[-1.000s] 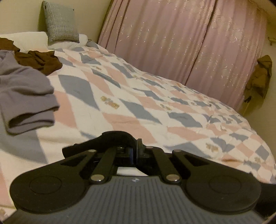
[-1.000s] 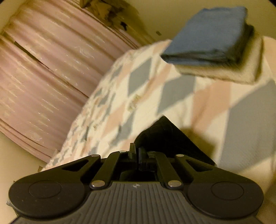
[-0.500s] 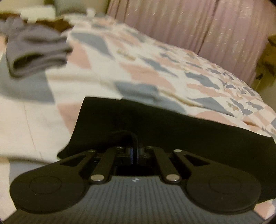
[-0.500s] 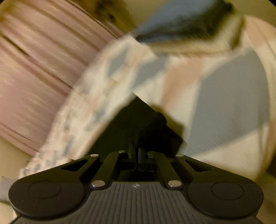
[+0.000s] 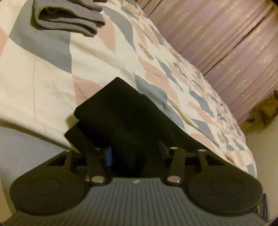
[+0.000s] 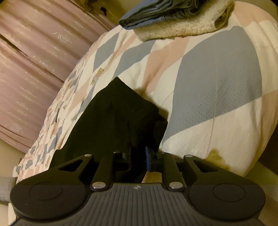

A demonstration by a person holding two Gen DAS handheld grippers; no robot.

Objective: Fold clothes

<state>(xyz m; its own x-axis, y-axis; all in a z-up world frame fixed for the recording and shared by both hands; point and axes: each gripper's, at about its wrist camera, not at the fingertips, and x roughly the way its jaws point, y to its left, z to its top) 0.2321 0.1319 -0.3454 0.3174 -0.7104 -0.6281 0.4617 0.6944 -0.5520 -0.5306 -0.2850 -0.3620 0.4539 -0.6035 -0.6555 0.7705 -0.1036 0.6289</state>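
In the left wrist view, the left gripper (image 5: 134, 153) has its jaws spread apart, with the folded black fabric garment (image 5: 125, 113) lying between them on the cream quilt with grey and pink diamond patches (image 5: 52, 74). A folded grey cloth (image 5: 69, 19) sits at the far left; pink pleated curtains (image 5: 217, 34) hang at the far right. In the right wrist view, the right gripper (image 6: 139, 159) is likewise parted, the black garment (image 6: 114, 121) directly ahead on the quilt (image 6: 217, 87). A folded blue cloth (image 6: 156, 13) rests on a cream fleece (image 6: 182, 27) at the far side.
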